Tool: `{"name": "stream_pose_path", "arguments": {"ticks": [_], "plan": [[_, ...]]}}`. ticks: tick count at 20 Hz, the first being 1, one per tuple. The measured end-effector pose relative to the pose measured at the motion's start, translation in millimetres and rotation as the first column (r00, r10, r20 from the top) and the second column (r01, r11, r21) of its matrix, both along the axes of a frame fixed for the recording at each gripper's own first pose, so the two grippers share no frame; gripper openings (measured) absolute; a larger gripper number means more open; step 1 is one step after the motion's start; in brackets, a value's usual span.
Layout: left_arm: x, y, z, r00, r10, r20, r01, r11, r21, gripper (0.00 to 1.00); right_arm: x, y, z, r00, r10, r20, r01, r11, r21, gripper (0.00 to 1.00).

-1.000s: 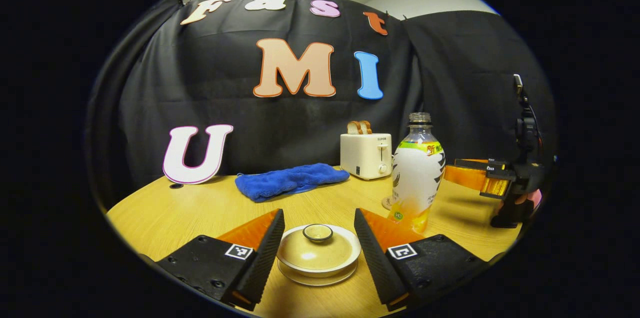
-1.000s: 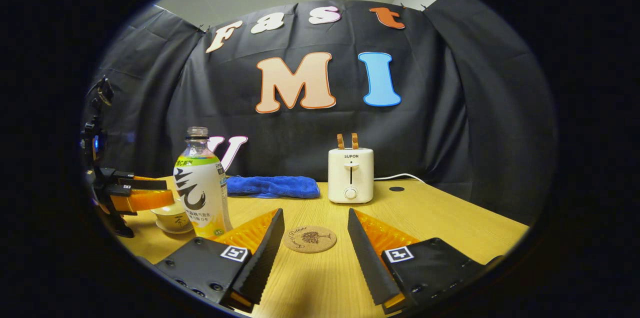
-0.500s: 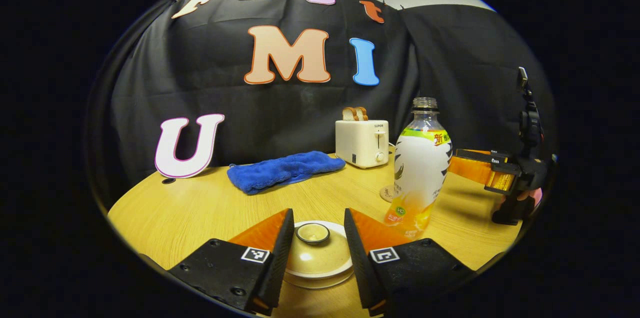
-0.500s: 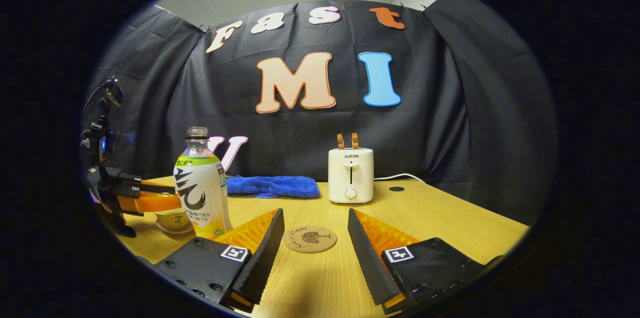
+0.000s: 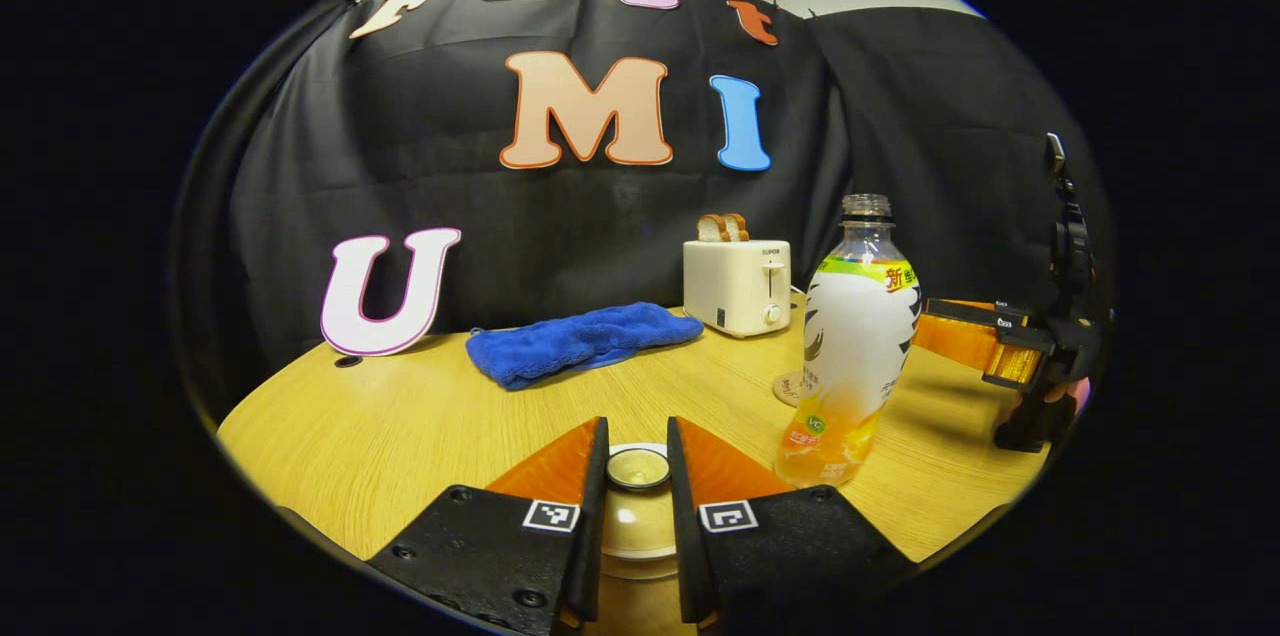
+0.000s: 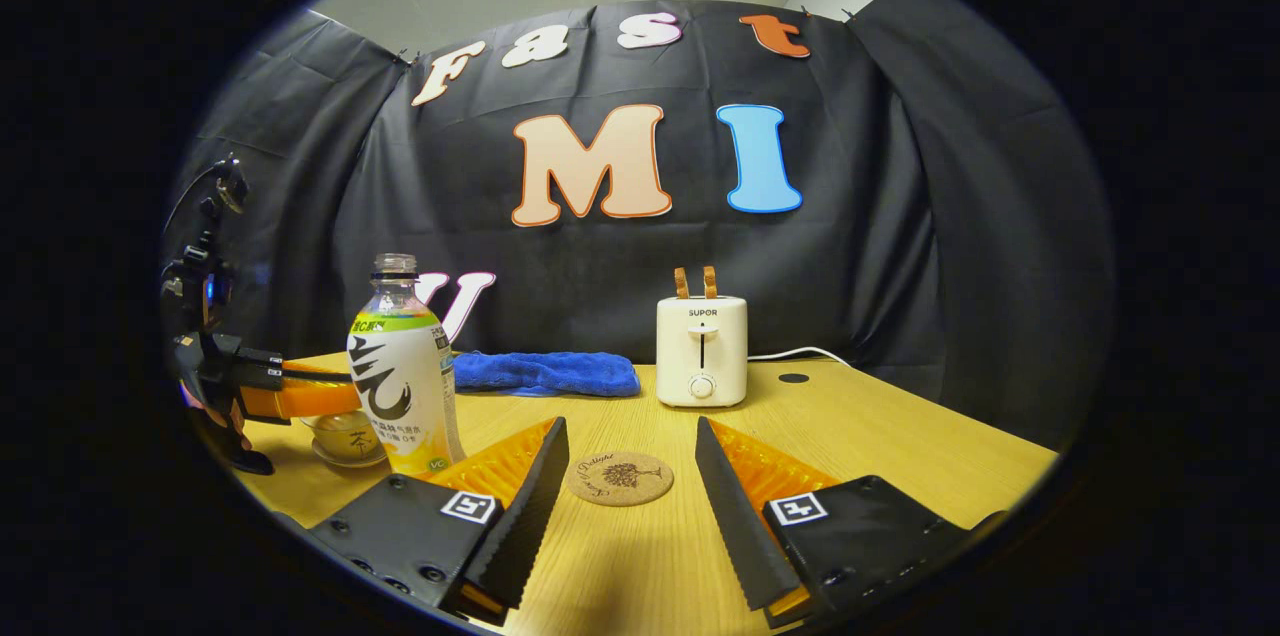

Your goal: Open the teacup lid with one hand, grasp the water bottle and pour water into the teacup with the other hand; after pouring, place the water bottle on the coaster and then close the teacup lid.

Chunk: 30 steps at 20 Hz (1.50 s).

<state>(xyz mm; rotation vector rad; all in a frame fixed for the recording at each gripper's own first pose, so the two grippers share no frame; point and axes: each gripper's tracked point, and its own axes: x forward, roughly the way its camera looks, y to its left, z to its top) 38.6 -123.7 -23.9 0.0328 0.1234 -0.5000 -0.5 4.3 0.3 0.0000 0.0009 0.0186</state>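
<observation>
The left gripper (image 5: pixel 637 476) is pinching the lid knob (image 5: pixel 637 467) for lifting, while the right gripper (image 6: pixel 625 491) is waiting spread apart, water bottle (image 6: pixel 404 366) at ten o'clock.

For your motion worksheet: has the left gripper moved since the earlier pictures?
Yes. The left gripper has closed inward around the teacup lid's knob; the right gripper view shows it lower beside the still bottle.

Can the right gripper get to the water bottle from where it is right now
Probably yes. The right gripper is open over the coaster, and the water bottle stands upright just to its left, with bare table between them.
</observation>
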Motion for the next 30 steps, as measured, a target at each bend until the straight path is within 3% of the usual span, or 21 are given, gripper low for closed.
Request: {"name": "stream_pose_path", "arguments": {"ticks": [5, 6, 14, 15, 16, 17, 18, 20, 22, 24, 28, 30], "plan": [[-1, 9, 14, 0.997, 0.039, 0.063, -0.035, 0.998, -0.054, 0.29, 0, 0, 0, 1.0, 0.0, 0.0, 0.0, 1.0, 0.0, 0.78], [-2, 10, 16, 0.996, 0.048, 0.079, -0.043, 0.997, -0.06, 0.29, 0, 0, 0, 1.0, 0.0, 0.0, 0.0, 1.0, 0.0, 0.87], [1, 30, 19, 0.982, 0.159, 0.102, -0.152, 0.986, -0.072, 0.29, -1, 10, 0, 0.999, 0.051, 0.0, -0.051, 0.999, 0.002, 0.87], [0, 33, 20, 0.979, 0.172, 0.105, -0.165, 0.984, -0.072, 0.29, -2, 14, 0, 0.998, 0.071, 0.0, -0.071, 0.998, 0.003, 0.79], [0, 36, 19, 0.976, 0.189, 0.104, -0.182, 0.981, -0.072, 0.29, -2, 20, -1, 0.995, 0.096, -0.001, -0.096, 0.995, 0.004, 0.88], [0, 41, 20, 0.972, 0.209, 0.106, -0.202, 0.977, -0.073, 0.29, -3, 26, -1, 0.992, 0.123, -0.002, -0.123, 0.992, 0.005, 0.78], [0, 46, 20, 0.967, 0.232, 0.105, -0.225, 0.972, -0.072, 0.29, -5, 31, -1, 0.989, 0.15, -0.003, -0.149, 0.989, 0.006, 0.87], [-2, 54, 20, 0.956, 0.274, 0.104, -0.268, 0.961, -0.07, 0.29, -8, 41, -1, 0.98, 0.198, -0.004, -0.198, 0.98, 0.009, 0.83], [-3, 59, 19, 0.949, 0.298, 0.104, -0.292, 0.954, -0.069, 0.29, -12, 52, -2, 0.971, 0.239, -0.006, -0.239, 0.971, 0.011, 0.87], [-3, 61, 20, 0.945, 0.309, 0.104, -0.303, 0.95, -0.068, 0.29, -15, 65, -3, 0.958, 0.288, -0.01, -0.288, 0.958, 0.013, 0.78], [-5, 63, 20, 0.945, 0.309, 0.107, -0.303, 0.951, -0.068, 0.29, -26, 95, -4, 0.921, 0.389, -0.014, -0.389, 0.921, 0.019, 0.78], [-6, 63, 19, 0.946, 0.305, 0.105, -0.3, 0.952, -0.065, 0.29, -28, 102, -4, 0.914, 0.404, -0.018, -0.404, 0.914, 0.02, 0.87]]}}
